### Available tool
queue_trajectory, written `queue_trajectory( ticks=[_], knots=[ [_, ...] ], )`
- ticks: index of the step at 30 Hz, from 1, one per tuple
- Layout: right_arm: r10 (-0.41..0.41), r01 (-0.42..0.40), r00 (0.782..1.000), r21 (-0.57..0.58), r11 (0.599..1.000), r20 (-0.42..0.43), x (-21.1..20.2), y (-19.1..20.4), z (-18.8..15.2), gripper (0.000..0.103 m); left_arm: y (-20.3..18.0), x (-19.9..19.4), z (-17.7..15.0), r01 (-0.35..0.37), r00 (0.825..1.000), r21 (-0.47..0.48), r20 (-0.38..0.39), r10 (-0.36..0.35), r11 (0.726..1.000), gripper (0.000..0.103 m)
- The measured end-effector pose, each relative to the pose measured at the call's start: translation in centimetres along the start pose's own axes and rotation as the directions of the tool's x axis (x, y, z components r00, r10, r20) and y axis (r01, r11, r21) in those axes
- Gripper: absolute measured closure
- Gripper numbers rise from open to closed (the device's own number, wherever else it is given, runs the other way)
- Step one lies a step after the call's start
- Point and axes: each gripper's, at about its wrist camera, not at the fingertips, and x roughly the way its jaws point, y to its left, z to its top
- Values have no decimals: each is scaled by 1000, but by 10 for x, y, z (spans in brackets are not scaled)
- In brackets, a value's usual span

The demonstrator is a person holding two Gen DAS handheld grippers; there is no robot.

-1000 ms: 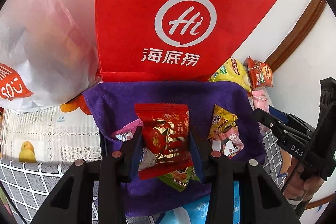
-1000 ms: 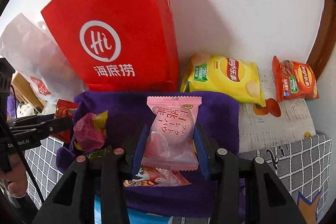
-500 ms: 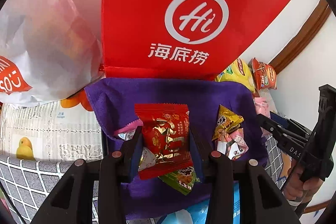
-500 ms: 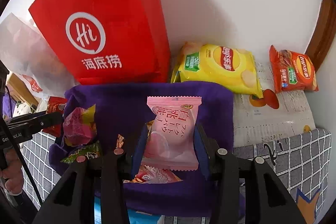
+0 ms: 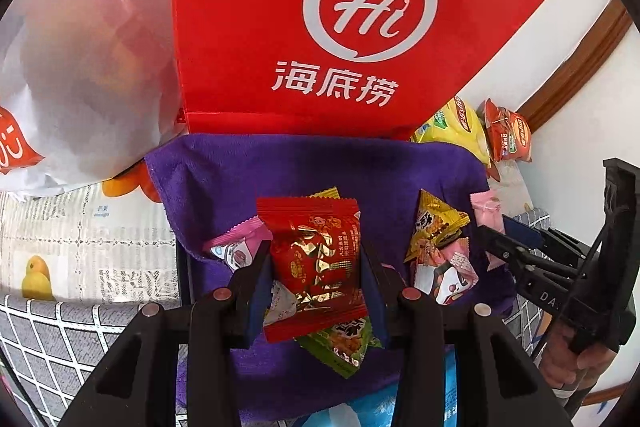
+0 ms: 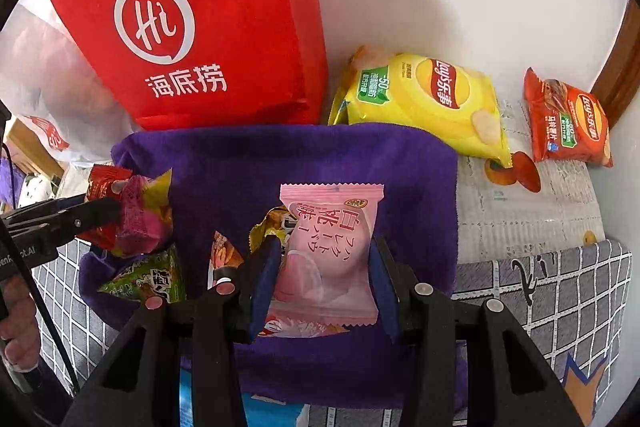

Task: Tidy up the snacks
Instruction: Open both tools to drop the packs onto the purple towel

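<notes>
Both grippers are rising above the purple cloth (image 5: pixel 224 187): left gripper (image 5: pixel 316 267) is clamping the red snack packet (image 5: pixel 316 259), right gripper (image 6: pixel 324 267) the pink snack packet (image 6: pixel 332 251).

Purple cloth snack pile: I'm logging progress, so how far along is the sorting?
Done: nothing clearly sorted. In hand: left hand-held gripper holds a red foil packet; right hand-held gripper holds a pink packet. Left: several wrapped snacks on the purple cloth.

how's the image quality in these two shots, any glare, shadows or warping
Left wrist: strong fisheye bend, dark corners, glare on the red packet's foil, window light washing out the white bag. Right wrist: sharp, evenly lit, the red bag throws a soft shadow on the wall.
</notes>
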Motion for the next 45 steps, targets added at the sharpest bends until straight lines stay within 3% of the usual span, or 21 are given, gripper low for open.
queue_trajectory(
  ticks=[14,18,22,28,30,32,33,45],
  knots=[
    [10,-10,1000,-1,1000,-19,8,4,-1,57,-10,-1,-2,22,1000,45,14,-22,999,63],
    [14,-14,1000,-8,1000,-23,8,6,-1,53,-13,0,-2,18,1000,54,10,-19,998,63],
    [13,-14,1000,-21,1000,-21,7,9,-2,41,-16,1,-2,16,1000,69,6,-17,997,63],
    [21,-21,1000,-42,999,-5,1,15,-1,40,-16,2,-2,16,1000,69,0,-16,998,63],
    [31,-31,999,-33,999,10,-3,14,-1,40,-17,2,-1,21,1000,68,-4,-20,997,60],
    [39,-38,999,-23,999,30,-8,13,-1,39,-17,2,-1,19,1000,69,-11,-18,997,40],
    [41,-40,999,-20,999,36,-10,13,0,39,-18,2,-1,10,1000,70,-10,-9,998,37],
    [32,-30,991,-19,999,128,-31,21,-2,39,-26,-15,-3,20,1000,99,18,-22,995,36]
  ],
)
